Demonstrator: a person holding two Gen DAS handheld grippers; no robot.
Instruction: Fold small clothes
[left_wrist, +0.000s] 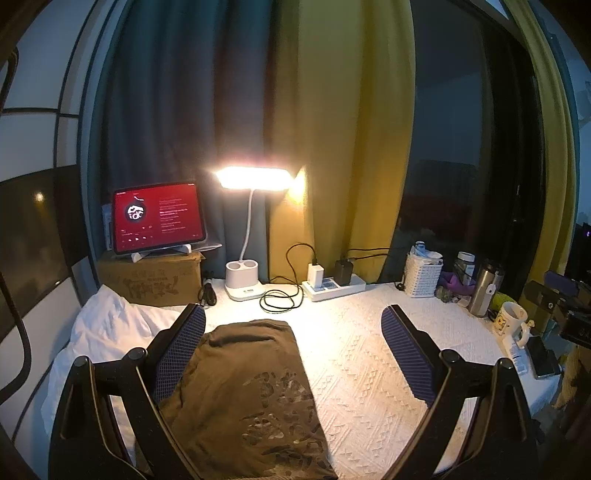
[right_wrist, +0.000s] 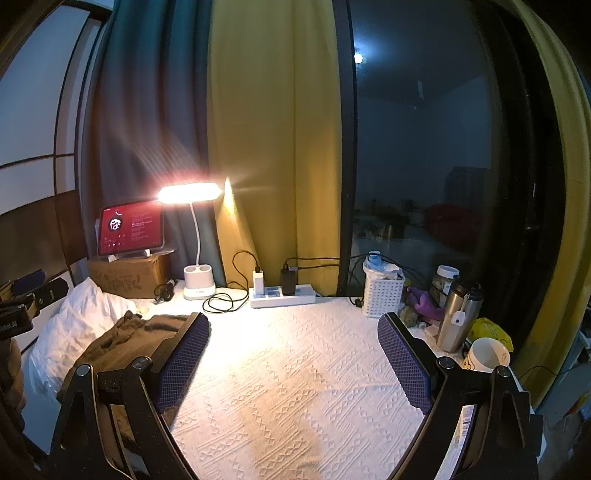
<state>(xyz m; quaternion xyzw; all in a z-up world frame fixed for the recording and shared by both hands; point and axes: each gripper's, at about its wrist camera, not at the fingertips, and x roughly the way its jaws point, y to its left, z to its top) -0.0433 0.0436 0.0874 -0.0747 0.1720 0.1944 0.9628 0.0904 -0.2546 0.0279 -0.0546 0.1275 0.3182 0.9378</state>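
Both tongs stand wide open with nothing between their purple-padded fingers. The left tongs (left_wrist: 293, 354) hover over a folded olive-brown T-shirt (left_wrist: 251, 398) with a faded printed design, which lies on the white textured desk cover (left_wrist: 369, 369) and runs from mid-surface down to the lower edge of the left wrist view; the shirt's left edge passes under the left finger (left_wrist: 181, 354), whether touching it I cannot tell, while the right finger (left_wrist: 410, 354) hangs over bare cover. In the right wrist view the right tongs (right_wrist: 293, 358) hang over bare desk cover (right_wrist: 295, 369), and the same brown shirt (right_wrist: 122, 336) lies rumpled at the left, partly hidden behind the left finger. A white pillow-like cloth (left_wrist: 107, 325) sits beside the shirt at the far left. Along the back stand a lit white desk lamp (left_wrist: 251, 181), a tablet with a red screen (left_wrist: 157, 218) propped on a cardboard box (left_wrist: 151, 280), a white power strip (left_wrist: 334, 286) with chargers and black cables, a white lattice basket (left_wrist: 423, 275), a steel tumbler (left_wrist: 484, 291) and a white mug (left_wrist: 511, 321). Grey and mustard-yellow curtains (left_wrist: 332, 129) hang behind, next to a dark window.
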